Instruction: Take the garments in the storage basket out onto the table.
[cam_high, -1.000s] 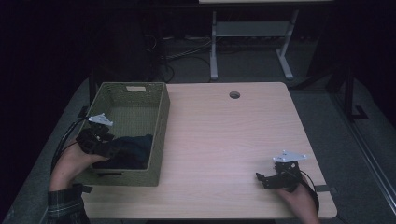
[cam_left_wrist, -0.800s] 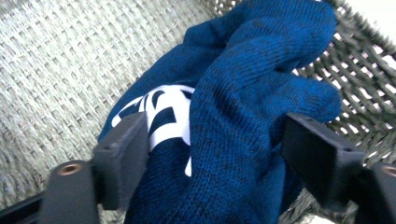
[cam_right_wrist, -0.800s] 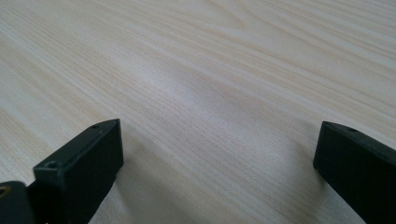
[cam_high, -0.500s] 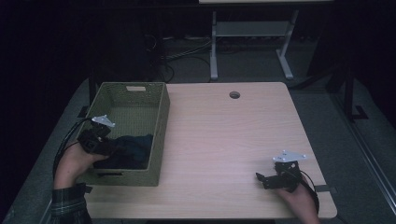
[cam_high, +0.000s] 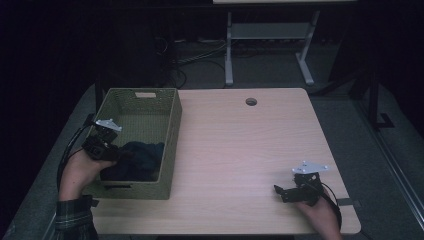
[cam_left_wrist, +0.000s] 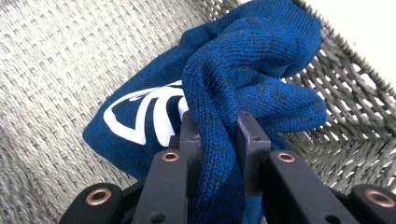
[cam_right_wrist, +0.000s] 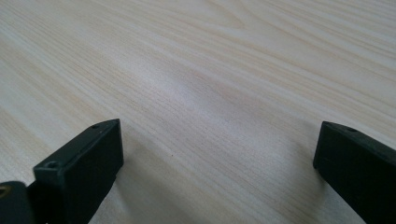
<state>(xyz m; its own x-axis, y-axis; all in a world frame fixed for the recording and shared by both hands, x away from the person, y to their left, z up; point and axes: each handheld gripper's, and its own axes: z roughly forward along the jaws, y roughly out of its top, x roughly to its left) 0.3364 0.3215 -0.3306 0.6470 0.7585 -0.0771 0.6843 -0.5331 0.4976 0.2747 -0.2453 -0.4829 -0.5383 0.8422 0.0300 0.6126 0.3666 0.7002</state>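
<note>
The dark blue knitted garment with a white print lies inside the woven olive-green basket at the desk's left. The left gripper has just been closing its fingers on a fold of it, so the grasp looks made; lifting it out remains. The right gripper rests on the desk, fingers apart and empty.

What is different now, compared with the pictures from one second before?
The left gripper has just been closing its jaws on a fold of the blue knitted garment inside the woven basket, and its pads now pinch the fabric. The hand itself barely shifted. The basket, the garment's place in it, and the right gripper, resting open on the table, stayed as they were.
</note>
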